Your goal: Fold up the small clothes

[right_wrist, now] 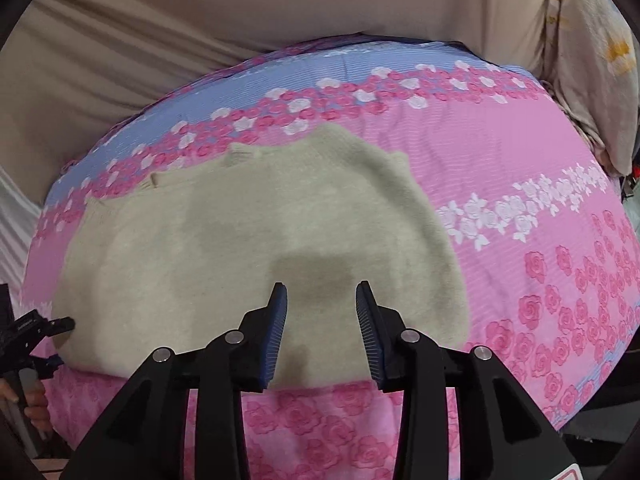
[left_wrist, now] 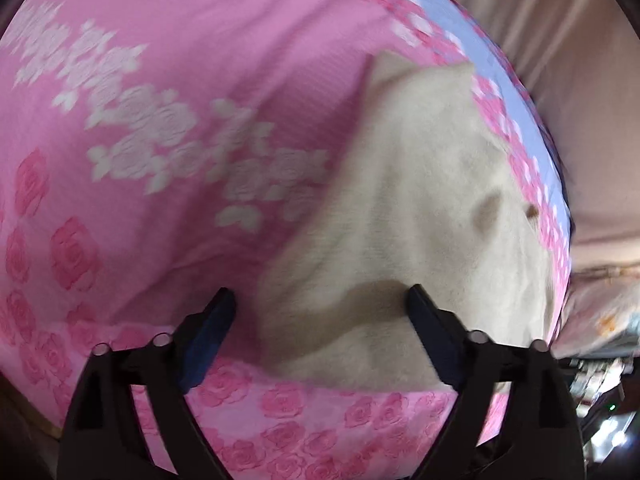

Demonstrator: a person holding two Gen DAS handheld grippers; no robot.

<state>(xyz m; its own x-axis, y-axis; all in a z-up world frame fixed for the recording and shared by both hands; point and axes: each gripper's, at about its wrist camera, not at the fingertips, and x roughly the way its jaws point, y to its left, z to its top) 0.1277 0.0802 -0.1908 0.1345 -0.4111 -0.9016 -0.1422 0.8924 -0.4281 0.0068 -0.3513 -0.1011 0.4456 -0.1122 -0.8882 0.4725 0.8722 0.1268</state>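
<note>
**Both grippers above cream knit garment on bed**

Cream knit garment (right_wrist: pixel 256 248) lies flat on the pink rose-print bedsheet (right_wrist: pixel 520 184), near the bed's front edge, ribbed hems toward the blue band (right_wrist: pixel 280 76). Right gripper (right_wrist: pixel 322 292) hovers over the garment's near edge, jaws partly apart, nothing between the pads. Left gripper (left_wrist: pixel 320 300), jaws wide, straddles the garment's left edge; no cloth pinched. Left view is motion-blurred. Beige curtain (right_wrist: pixel 200 12) behind the bed.
</note>
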